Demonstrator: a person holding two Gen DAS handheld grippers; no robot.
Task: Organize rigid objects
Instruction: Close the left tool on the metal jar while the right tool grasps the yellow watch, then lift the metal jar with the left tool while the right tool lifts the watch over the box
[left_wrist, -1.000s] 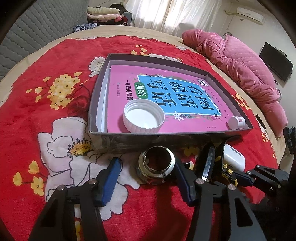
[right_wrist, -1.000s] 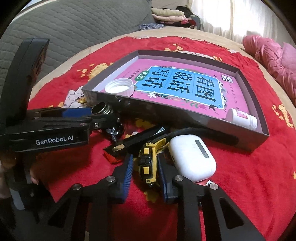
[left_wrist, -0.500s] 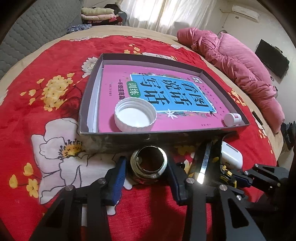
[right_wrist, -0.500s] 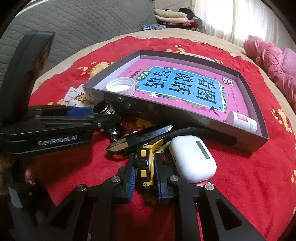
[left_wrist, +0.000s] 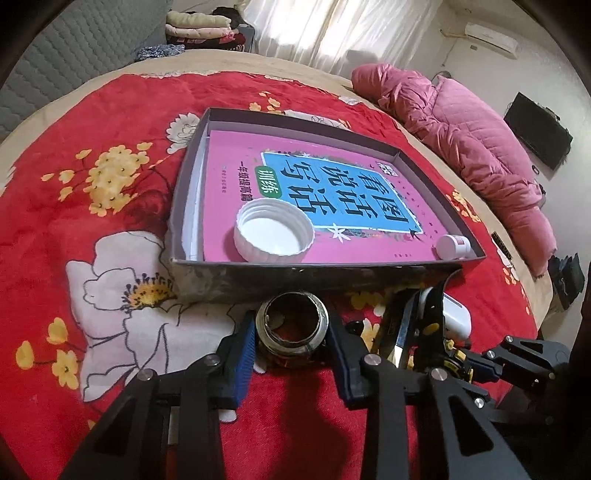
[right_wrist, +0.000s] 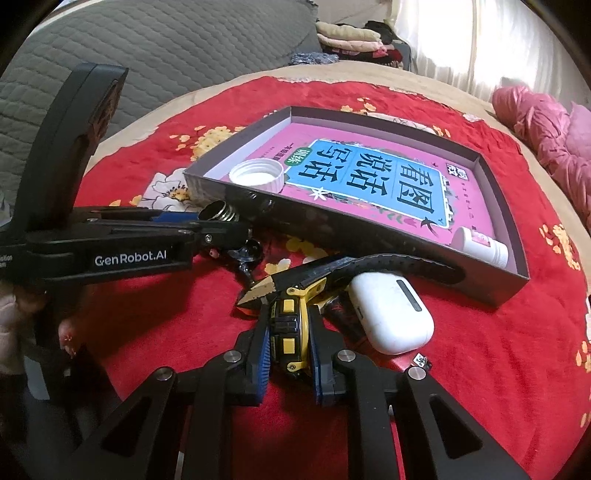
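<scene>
At lower centre, the left gripper (left_wrist: 291, 339) has just been closing around the metal ring (left_wrist: 292, 326); the right gripper (right_wrist: 287, 339) grips the tape measure (right_wrist: 289, 328). Lift both straight up, clearing the tray (left_wrist: 314, 275) wall before lowering inside.

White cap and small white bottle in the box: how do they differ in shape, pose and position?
The white cap is wide and shallow; the small white bottle is narrow and taller than wide. The cap sits open side up; the bottle lies on its side. The cap is near the box's left front corner, the bottle in its right front corner. Both are white and rest on the pink book.
</scene>
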